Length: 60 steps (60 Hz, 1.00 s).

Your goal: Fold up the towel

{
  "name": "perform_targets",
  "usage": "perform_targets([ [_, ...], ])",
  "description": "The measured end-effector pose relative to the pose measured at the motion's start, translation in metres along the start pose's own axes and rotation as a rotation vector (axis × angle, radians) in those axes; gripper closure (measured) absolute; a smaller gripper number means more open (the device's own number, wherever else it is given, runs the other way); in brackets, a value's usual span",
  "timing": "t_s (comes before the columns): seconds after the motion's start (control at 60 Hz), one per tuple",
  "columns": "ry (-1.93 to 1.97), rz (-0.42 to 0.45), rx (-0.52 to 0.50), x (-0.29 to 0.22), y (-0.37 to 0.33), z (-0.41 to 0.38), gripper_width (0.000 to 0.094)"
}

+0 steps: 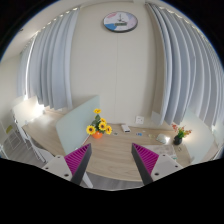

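Folding not begun: gripper (110, 160) spread wide, empty, above tabletop (110, 145); no towel visible, only flowers (98, 126).

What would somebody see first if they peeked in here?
Probably the yellow flowers on the round table, just beyond the hand-held gripper, whose open fingers hold nothing. Next, the round clock high on the wall, between long pale curtains. A pale towel stands up beside the flowers.

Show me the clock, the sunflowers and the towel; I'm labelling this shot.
clock (119, 21), gripper view, middle of its face
sunflowers (98, 127), gripper view, yellow blooms
towel (76, 128), gripper view, middle of the raised cloth
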<state>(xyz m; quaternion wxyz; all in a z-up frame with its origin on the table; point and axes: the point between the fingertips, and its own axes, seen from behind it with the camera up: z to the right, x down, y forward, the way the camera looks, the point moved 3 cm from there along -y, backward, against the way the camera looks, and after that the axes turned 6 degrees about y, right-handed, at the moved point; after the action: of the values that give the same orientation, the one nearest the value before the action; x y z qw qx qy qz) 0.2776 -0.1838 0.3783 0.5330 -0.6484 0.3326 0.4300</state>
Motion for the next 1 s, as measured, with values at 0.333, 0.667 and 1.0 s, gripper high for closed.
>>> perform_targets([
  [0.333, 0.016, -0.054, 0.103, 0.041, 0.04, 0.039, 0.0084],
  [0.667, 0.032, -0.08, 0.252, 0.092, 0.078, 0.118, 0.0083],
  [1.0, 0.055, -0.093, 0.267, 0.146, 0.155, 0.17, 0.0083],
])
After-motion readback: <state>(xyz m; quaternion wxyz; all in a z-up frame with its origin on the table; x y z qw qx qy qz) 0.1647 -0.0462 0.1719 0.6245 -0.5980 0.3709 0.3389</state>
